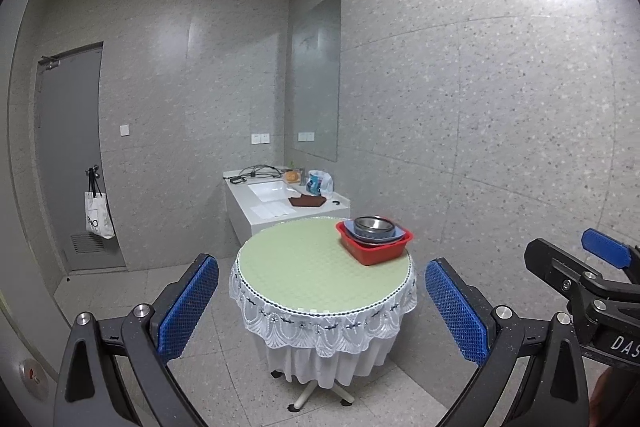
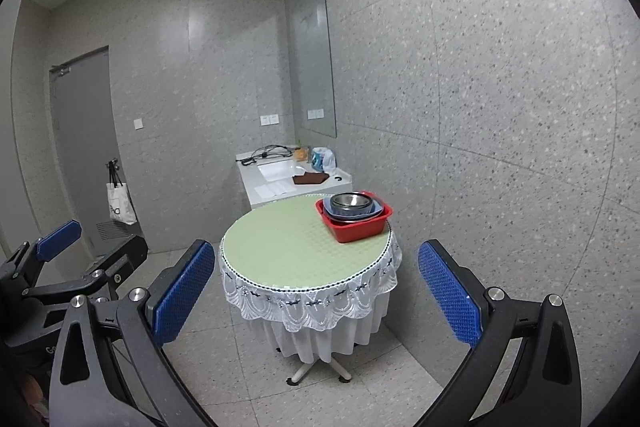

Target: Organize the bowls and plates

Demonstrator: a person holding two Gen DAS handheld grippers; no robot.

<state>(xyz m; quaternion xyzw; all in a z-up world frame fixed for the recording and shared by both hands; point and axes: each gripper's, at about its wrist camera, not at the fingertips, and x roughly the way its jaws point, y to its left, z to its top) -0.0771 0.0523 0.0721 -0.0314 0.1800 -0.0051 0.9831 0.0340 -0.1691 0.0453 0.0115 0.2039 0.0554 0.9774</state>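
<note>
A red basin (image 1: 376, 247) sits near the far right edge of the round desk (image 1: 304, 267), which wears a pale green top and a white lace skirt; inside the basin lies a blue squarish plate (image 1: 390, 233), and nested in that a steel bowl (image 1: 373, 225), whose inside looks bare. The left claw (image 1: 322, 307) and the right claw (image 2: 316, 297) both hang well short of the desk, each spread wide with nothing between its blue pads. Behind the desk stands a white sink counter (image 1: 280, 203) with a brown cloth (image 1: 307, 201).
</note>
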